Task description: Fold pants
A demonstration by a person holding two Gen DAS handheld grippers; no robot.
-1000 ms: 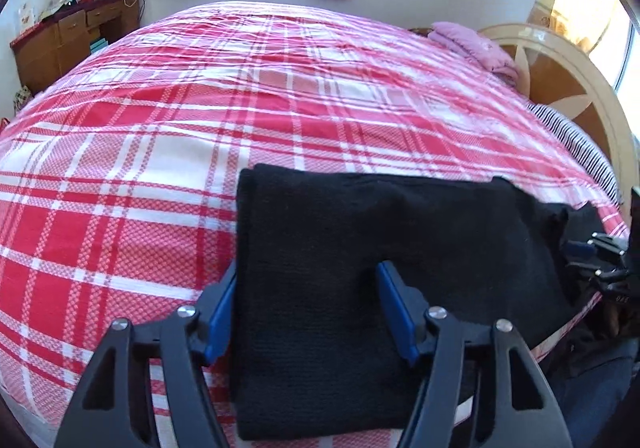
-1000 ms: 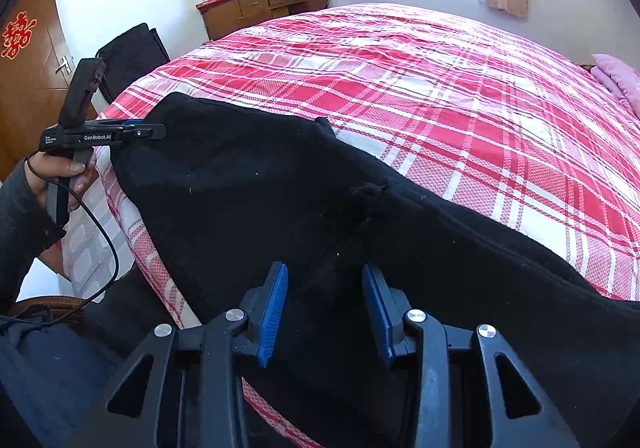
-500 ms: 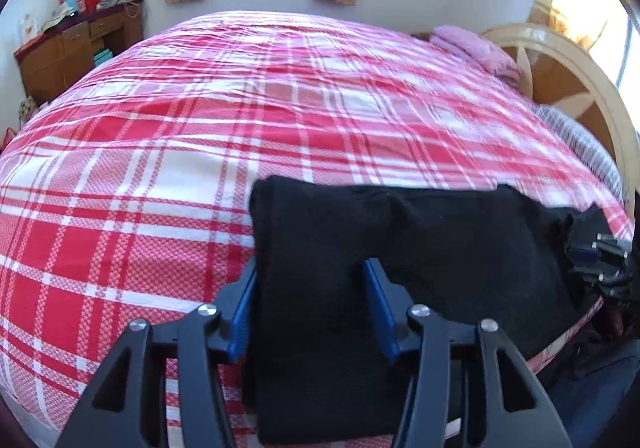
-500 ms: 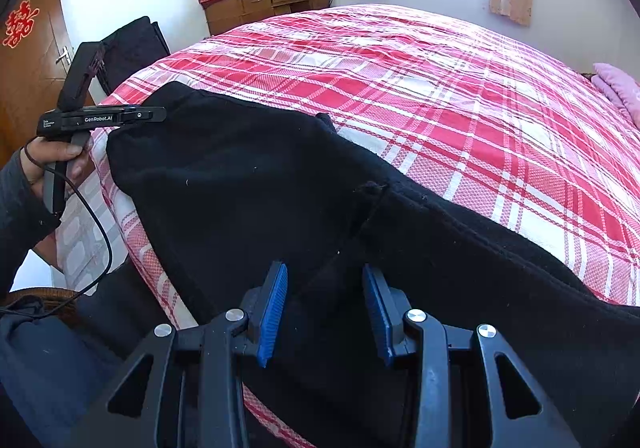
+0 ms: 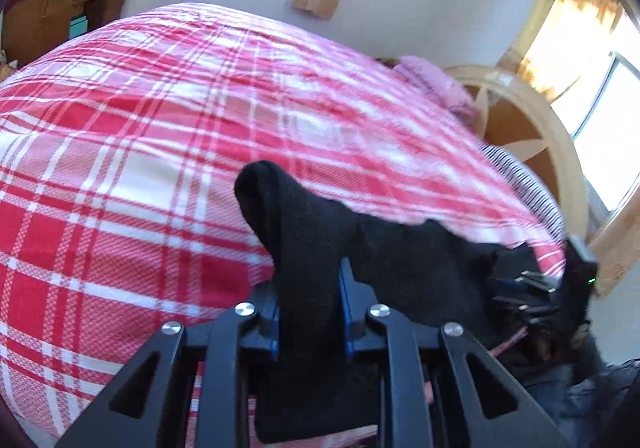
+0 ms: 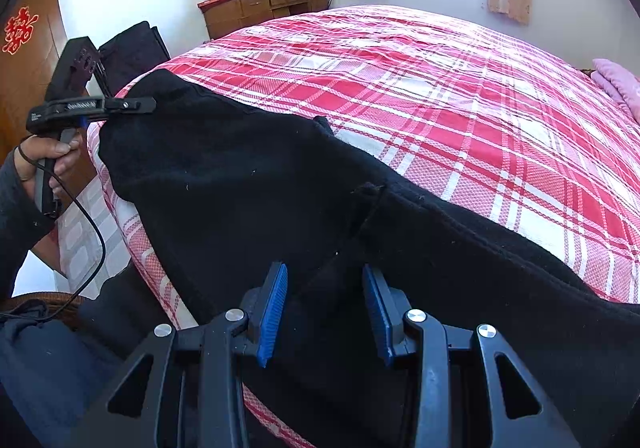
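Black pants (image 6: 240, 188) lie along the near edge of the red plaid bed (image 6: 480, 108). My left gripper (image 5: 308, 280) is closing: its blue pads press on a bunched end of the pants (image 5: 420, 260), which stands raised off the bedspread (image 5: 120, 168). Seen from the right wrist, the left gripper (image 6: 132, 104) pinches the far left corner, held by a hand (image 6: 52, 156). My right gripper (image 6: 324, 288) hovers over the middle of the pants, jaws apart, the pads' inner faces bare, black cloth beneath them. It shows small as the right gripper (image 5: 528, 284) at the pants' other end.
A wooden dresser (image 6: 264, 8) with clutter stands past the bed's far corner. A pink pillow (image 5: 436, 84) lies by the curved headboard (image 5: 532, 128). A dark chair (image 6: 132, 52) stands behind the left gripper. The person's dark sleeve and cable hang at the bed's near side.
The left gripper's jaws have drawn together on the pants' end and lifted it, bunching the cloth upward; its view has tipped. The right gripper has stayed as it was.
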